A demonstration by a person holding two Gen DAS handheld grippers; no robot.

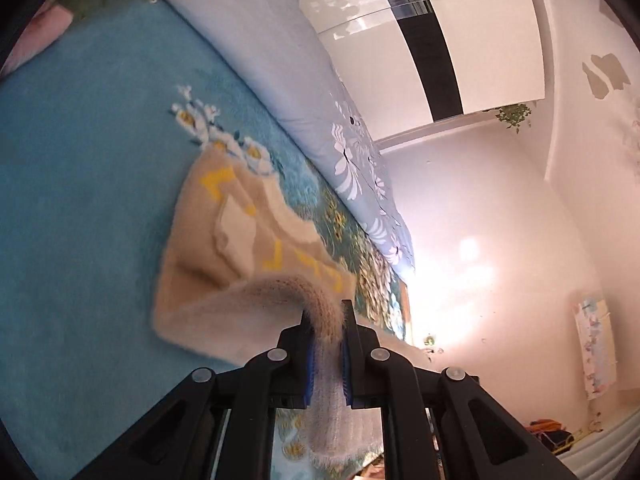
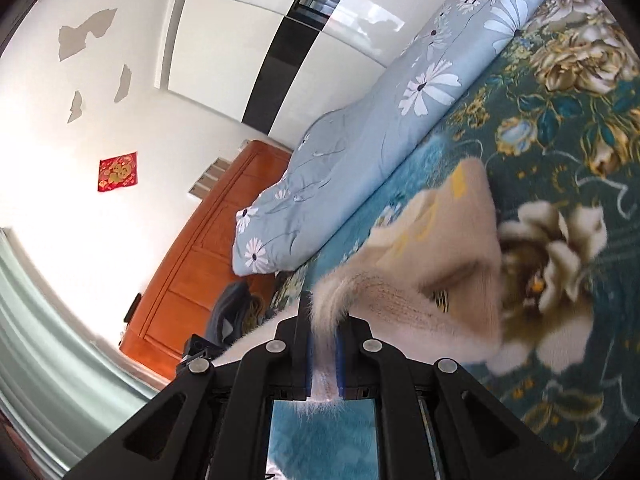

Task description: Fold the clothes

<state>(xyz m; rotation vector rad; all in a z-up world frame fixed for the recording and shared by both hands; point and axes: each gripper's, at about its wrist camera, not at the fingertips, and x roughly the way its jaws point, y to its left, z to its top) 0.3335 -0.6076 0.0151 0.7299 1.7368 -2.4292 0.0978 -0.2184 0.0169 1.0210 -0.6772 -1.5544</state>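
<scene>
A fuzzy beige sweater (image 1: pixel 224 256) with yellow marks and a cream patch lies on the teal floral blanket (image 1: pixel 80 200). My left gripper (image 1: pixel 326 316) is shut on one edge of the sweater and lifts that edge off the blanket. In the right wrist view my right gripper (image 2: pixel 323 312) is shut on another fuzzy edge of the same sweater (image 2: pixel 452 256), which drapes from the fingers down to the blanket (image 2: pixel 560 380). The rest of the sweater is hidden behind the lifted folds.
A rolled light-blue quilt with white flowers (image 1: pixel 320 92) (image 2: pixel 380 128) lies along the far side of the bed. Behind it are a white wardrobe (image 2: pixel 240 40), a wooden door (image 2: pixel 208 248), dark items on the floor (image 2: pixel 236 312) and a peeling white wall.
</scene>
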